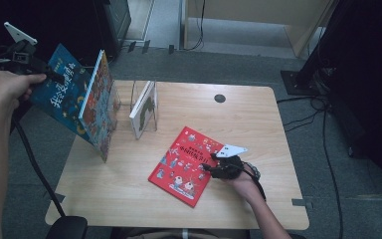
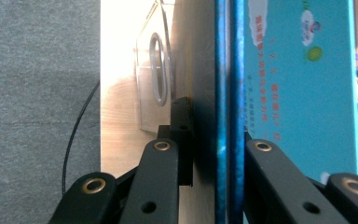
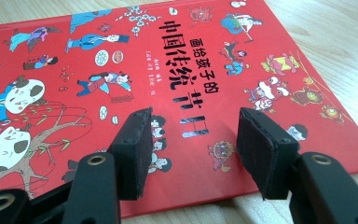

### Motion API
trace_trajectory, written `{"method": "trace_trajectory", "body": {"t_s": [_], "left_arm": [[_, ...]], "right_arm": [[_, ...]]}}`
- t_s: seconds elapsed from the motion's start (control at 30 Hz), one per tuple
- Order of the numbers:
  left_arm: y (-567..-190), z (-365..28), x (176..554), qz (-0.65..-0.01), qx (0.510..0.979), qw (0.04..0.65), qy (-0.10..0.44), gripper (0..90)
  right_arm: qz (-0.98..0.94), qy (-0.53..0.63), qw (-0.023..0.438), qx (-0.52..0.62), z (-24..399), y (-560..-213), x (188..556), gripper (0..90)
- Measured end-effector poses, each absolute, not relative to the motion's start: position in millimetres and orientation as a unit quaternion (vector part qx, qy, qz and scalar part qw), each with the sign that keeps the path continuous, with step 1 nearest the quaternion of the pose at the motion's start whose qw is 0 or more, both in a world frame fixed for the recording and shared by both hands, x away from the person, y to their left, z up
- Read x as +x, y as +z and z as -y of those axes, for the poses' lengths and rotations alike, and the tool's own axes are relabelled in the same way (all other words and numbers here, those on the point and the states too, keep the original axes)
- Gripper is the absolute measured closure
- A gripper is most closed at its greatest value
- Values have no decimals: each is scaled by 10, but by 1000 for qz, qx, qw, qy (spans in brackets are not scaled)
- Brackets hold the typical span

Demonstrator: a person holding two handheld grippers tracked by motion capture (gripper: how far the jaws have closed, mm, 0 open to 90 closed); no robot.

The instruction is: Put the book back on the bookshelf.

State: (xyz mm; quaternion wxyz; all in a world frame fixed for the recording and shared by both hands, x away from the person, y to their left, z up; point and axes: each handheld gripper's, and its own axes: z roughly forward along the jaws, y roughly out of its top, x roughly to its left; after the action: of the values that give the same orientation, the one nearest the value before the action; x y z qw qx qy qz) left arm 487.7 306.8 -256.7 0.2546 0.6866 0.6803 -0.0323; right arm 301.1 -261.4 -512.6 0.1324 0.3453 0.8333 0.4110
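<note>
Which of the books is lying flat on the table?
The red book, cover up, beside the right hand-held gripper. The blue books are held tilted; another stands in the clear rack.

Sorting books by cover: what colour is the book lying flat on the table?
Red book, with cartoon figures; clearest in the right gripper view.

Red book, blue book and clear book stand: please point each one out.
Red book (image 1: 181, 167): high view, middle of its cover.
Blue book (image 1: 62, 92): high view, front cover near the left gripper.
Clear book stand (image 1: 138, 97): high view, its upright divider.
</note>
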Motion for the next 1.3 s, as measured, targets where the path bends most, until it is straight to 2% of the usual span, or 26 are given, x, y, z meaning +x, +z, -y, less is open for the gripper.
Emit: {"method": "trace_trajectory", "body": {"t_s": [0.37,0.47,0.63,0.67,0.73,0.77,0.87,1.3], "left_arm": [[-2625,-3116,4883,-674,684,274,-37,786],[-2607,-3114,4876,-669,686,284,-36,704],[-2568,-3126,4863,-659,690,298,-33,634],[-2556,-3133,4852,-666,690,281,-11,666],[-2547,-3192,4840,-673,689,269,3,655],[-2540,-3245,4820,-667,689,284,-6,655],[-2508,-3315,4784,-660,681,316,-22,580],[-2403,-3255,4731,-650,692,313,-11,548]], "right_arm": [[-834,413,140,338,2602,-5143,2995,441],[-834,413,141,337,2603,-5144,2995,441],[-834,414,139,337,2608,-5145,2998,441],[-834,414,139,336,2608,-5145,2997,441],[-835,414,140,336,2607,-5145,2997,441],[-834,414,140,337,2606,-5145,2997,441],[-834,414,140,337,2607,-5146,2997,442],[-834,415,139,336,2610,-5146,3004,443]]}}
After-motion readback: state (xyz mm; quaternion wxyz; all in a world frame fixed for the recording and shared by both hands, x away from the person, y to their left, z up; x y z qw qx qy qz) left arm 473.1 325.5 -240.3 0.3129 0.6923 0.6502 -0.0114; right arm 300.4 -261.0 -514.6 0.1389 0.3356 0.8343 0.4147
